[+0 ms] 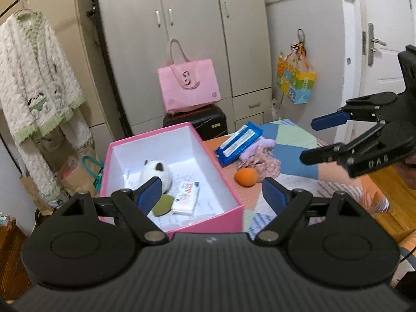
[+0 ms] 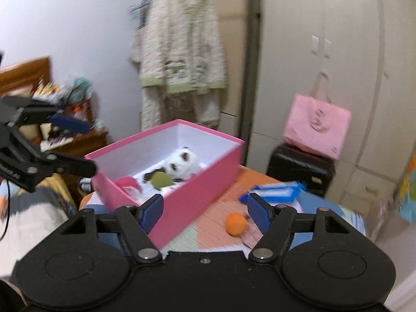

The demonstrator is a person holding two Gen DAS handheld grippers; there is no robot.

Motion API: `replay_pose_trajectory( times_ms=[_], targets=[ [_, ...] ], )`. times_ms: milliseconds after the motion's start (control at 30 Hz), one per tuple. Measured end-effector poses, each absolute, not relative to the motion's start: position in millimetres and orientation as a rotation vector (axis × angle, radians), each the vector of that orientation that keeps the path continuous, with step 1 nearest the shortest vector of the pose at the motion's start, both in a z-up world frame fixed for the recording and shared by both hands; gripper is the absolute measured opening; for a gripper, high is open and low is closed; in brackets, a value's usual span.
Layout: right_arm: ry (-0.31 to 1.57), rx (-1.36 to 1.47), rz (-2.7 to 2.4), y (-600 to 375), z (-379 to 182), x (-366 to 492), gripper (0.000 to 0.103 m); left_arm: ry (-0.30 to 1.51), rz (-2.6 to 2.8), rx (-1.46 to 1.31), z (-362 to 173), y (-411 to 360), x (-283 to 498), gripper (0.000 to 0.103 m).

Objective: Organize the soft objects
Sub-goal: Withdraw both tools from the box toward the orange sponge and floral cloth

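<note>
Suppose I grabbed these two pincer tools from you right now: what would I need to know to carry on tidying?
Left gripper: open, empty, above the pink box.
Right gripper: open, empty.
Done: plush toy, green pad and tissue pack lie in the box.
Left: orange ball, pinkish cloth and blue wipes pack remain on the patchwork cover beside the box.

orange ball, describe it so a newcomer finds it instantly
Start at the open pink box on the patchwork bed cover. Just right of the box, the orange ball lies on the cover beside crumpled floral cloth. It is the only round, plain orange thing there.
</note>
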State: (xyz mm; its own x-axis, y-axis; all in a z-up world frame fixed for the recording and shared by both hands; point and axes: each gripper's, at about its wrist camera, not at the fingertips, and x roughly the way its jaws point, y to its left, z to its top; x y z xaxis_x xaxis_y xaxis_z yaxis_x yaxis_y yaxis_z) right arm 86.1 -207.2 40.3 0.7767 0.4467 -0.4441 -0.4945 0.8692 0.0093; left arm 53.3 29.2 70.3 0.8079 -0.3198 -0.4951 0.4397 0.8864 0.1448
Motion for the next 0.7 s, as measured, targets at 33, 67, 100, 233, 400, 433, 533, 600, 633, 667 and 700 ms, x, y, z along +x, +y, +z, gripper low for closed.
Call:
replay_pose_trajectory(
  times_ms=[33,67,100,233,400,433,533,600,633,667,700],
  targets=[
    [0.454,-0.083,0.5,-218.3,37.2,85.9,0.076,0.479,-0.417,0.26,69.3,24.5,53.4,0.084],
    [0.453,-0.062,0.493,-226.3,34.8,85.9,0.076,0.479,-0.424,0.26,68.1,19.8,53.5,0.084],
    [0.452,-0.04,0.488,-235.7,32.0,85.8,0.076,0.481,-0.434,0.261,66.4,14.3,53.8,0.084],
    [0.456,0.017,0.476,-260.0,22.1,87.0,0.077,0.494,-0.472,0.263,59.2,-7.8,56.7,0.084],
    [0.459,0.037,0.464,-278.6,7.3,94.9,0.077,0.499,-0.487,0.298,47.2,-37.6,62.6,0.084],
    [0.458,0.034,0.454,-281.4,4.1,96.0,0.077,0.502,-0.489,0.301,44.0,-44.0,64.9,0.084],
    [0.455,0.02,0.415,-289.5,-3.7,103.5,0.078,0.516,-0.501,0.3,35.6,-59.6,71.5,0.084],
    [0.43,0.021,0.404,-294.7,-8.9,109.1,0.078,0.527,-0.504,0.295,30.0,-67.1,77.3,0.084],
    [0.407,0.019,0.399,-296.8,-12.1,111.3,0.078,0.529,-0.499,0.293,26.9,-71.0,80.9,0.084],
    [0.388,0.014,0.394,-299.4,-15.1,113.2,0.079,0.526,-0.492,0.294,24.0,-73.7,83.1,0.084],
    [0.373,0.007,0.39,-300.6,-18.8,115.7,0.079,0.52,-0.481,0.298,20.7,-77.8,85.7,0.084]
  ],
)
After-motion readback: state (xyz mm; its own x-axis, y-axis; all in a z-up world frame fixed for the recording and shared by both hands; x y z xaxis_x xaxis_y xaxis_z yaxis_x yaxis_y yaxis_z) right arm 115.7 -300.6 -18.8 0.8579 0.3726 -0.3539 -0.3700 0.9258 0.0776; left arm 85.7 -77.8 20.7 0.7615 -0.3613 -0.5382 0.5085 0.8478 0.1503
